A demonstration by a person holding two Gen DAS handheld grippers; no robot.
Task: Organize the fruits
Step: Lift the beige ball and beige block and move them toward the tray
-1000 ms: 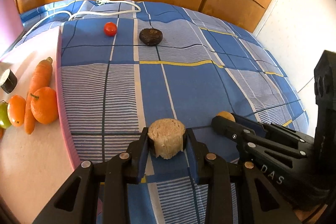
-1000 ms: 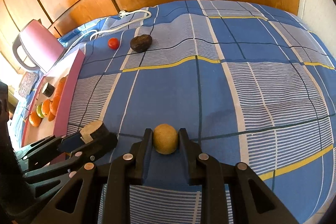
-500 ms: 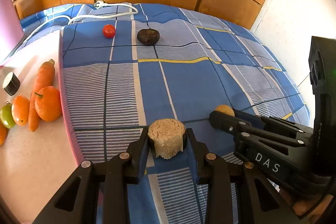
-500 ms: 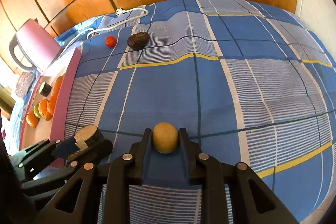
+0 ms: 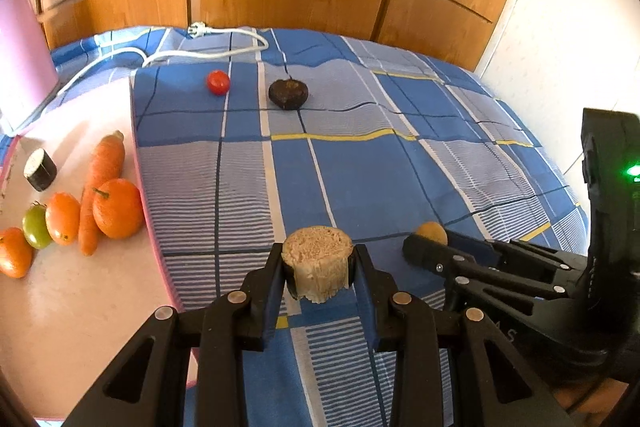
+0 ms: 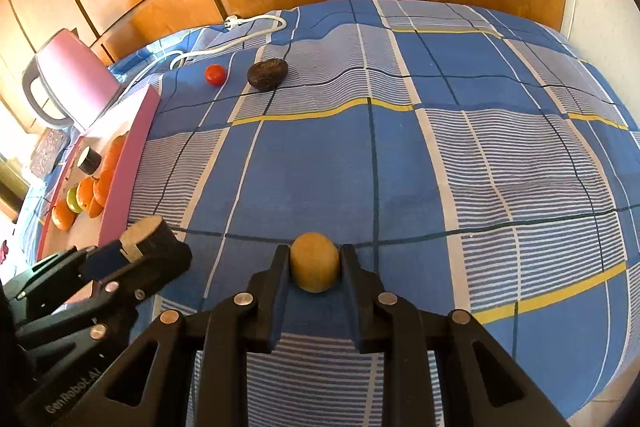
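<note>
- The bed (image 6: 400, 167), under a blue checked cover, is the work surface; loose items lie scattered on it, waiting to be gathered
- The pink tray (image 5: 80, 307) lies at the bed's left edge and appears to be the collecting place, since produce is already lined up on it
- The left gripper (image 5: 318, 267) is closed on a tan cut chunk (image 5: 316, 267), held above the cover just right of the tray edge, probably for setting down there
- The right gripper (image 6: 314, 267) is clamped on a small round yellowish fruit (image 6: 314, 267), alongside the left one, so both loads can go over together
- On the tray, a carrot (image 5: 100, 179) lies lengthwise against an orange (image 5: 117, 207), with smaller orange fruits (image 5: 62, 217) and a green one (image 5: 36, 231) beside it
- A dark wrinkled fruit (image 5: 288, 94), possibly an avocado, lies far up the bed
- A small red tomato (image 5: 218, 81) sits just left of it; both are uncollected
</note>
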